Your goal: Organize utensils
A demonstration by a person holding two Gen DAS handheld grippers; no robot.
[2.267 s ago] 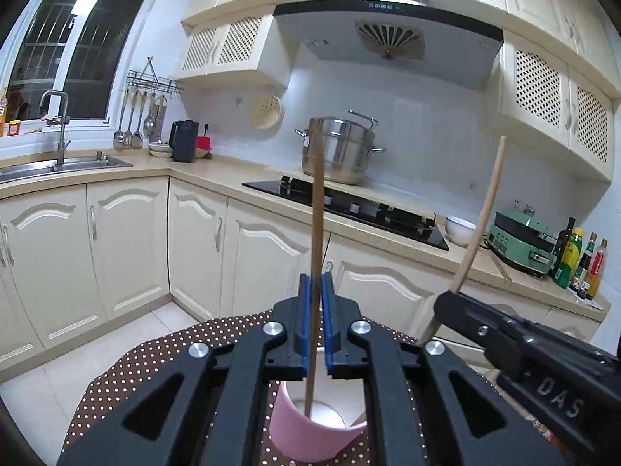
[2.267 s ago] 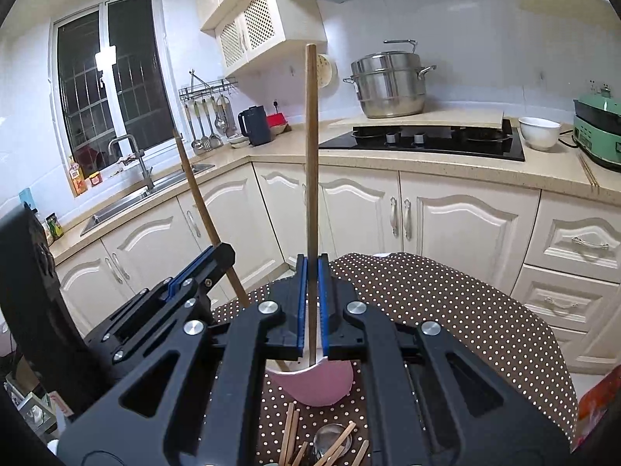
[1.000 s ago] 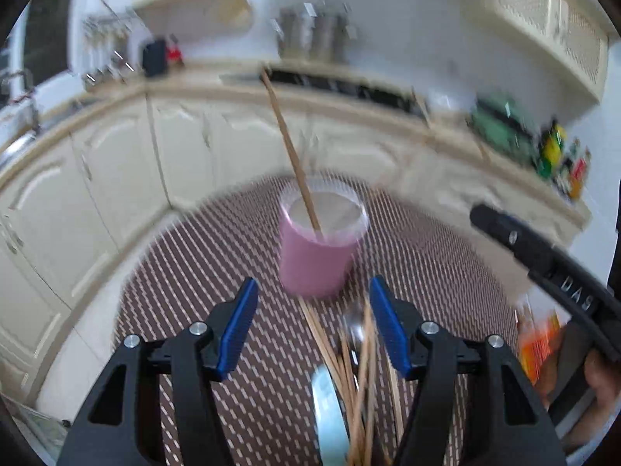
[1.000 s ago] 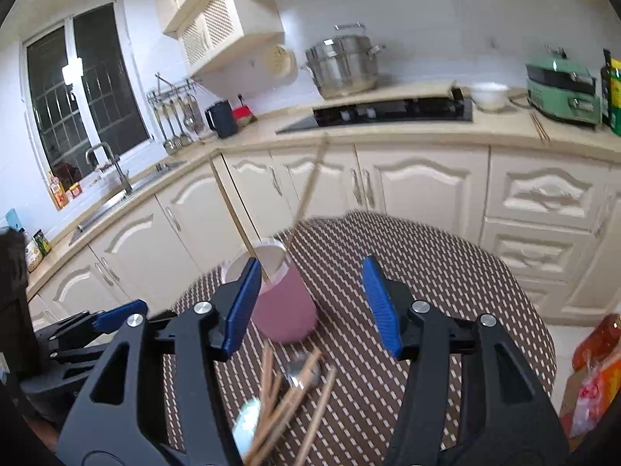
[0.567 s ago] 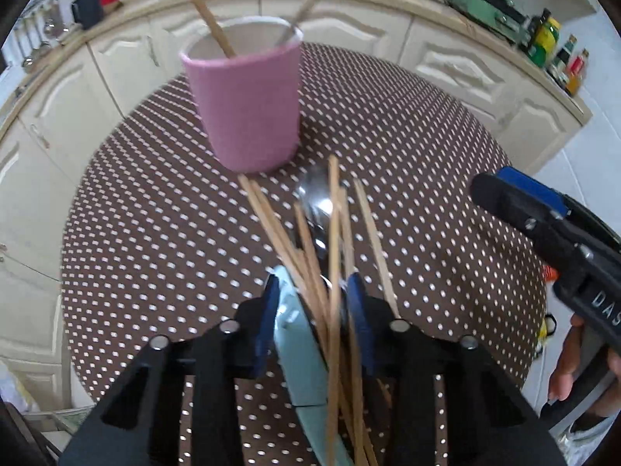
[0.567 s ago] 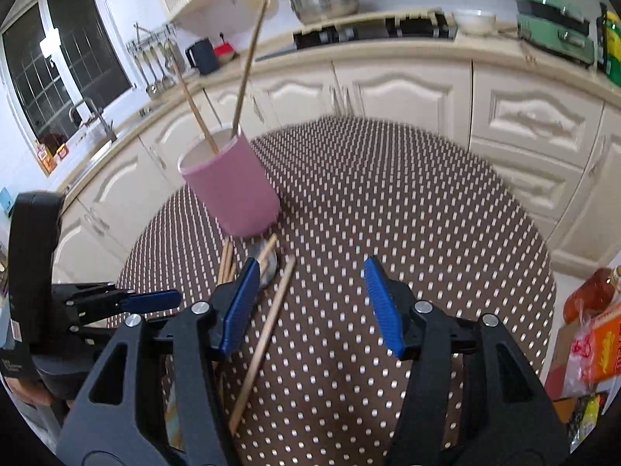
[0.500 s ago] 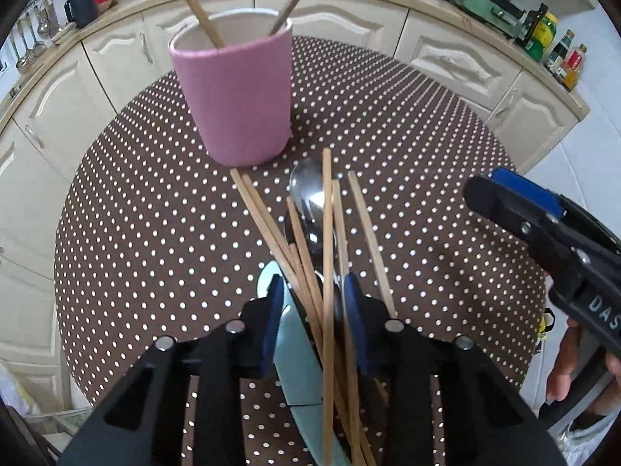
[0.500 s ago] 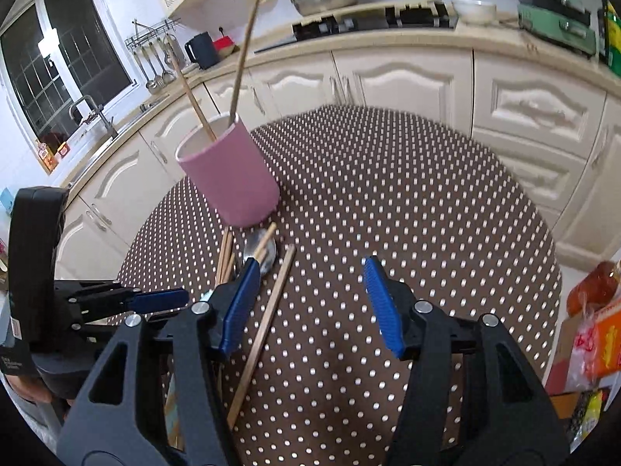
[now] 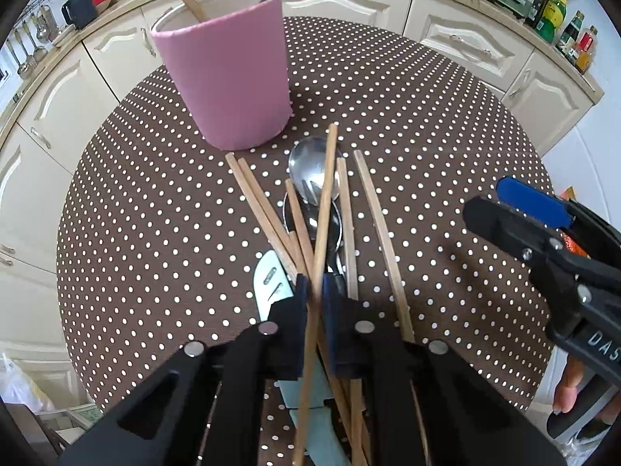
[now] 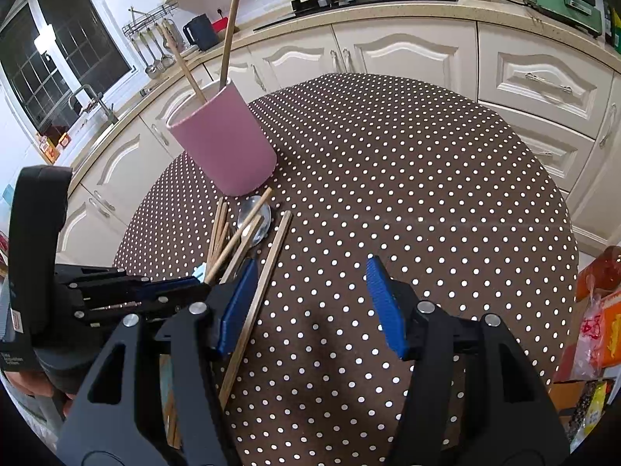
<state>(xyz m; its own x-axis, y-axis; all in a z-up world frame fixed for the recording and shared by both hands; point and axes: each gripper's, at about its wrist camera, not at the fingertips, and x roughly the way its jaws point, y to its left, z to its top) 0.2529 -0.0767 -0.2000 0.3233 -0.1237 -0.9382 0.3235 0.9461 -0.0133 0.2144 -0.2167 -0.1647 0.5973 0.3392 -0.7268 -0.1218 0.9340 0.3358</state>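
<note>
A pink cup [image 9: 229, 77] stands at the far side of the brown dotted table [image 9: 155, 233], with two wooden chopsticks leaning in it. In front of it lies a heap of loose chopsticks [image 9: 268, 209], metal spoons [image 9: 310, 167] and a knife [image 9: 269, 279] with a pale handle. My left gripper [image 9: 315, 285] points steeply down into the heap and is shut on one chopstick [image 9: 325, 194], which runs between its blue pads. My right gripper [image 10: 310, 283] hangs open just right of the heap, with nothing between its fingers; a single chopstick [image 10: 268, 268] lies beside its left finger.
Cream cabinets and a counter curve around behind the table, with bottles [image 9: 559, 19] at the far right. Orange packets [image 10: 597, 310] sit beyond the table's right edge. A person's hand [image 9: 570, 388] holds the right gripper. Bare dotted cloth stretches to the right of the heap.
Both grippers let go of the chopsticks now standing in the cup and came down toward the heap. The left jaws closed on one chopstick; the right jaws stayed apart.
</note>
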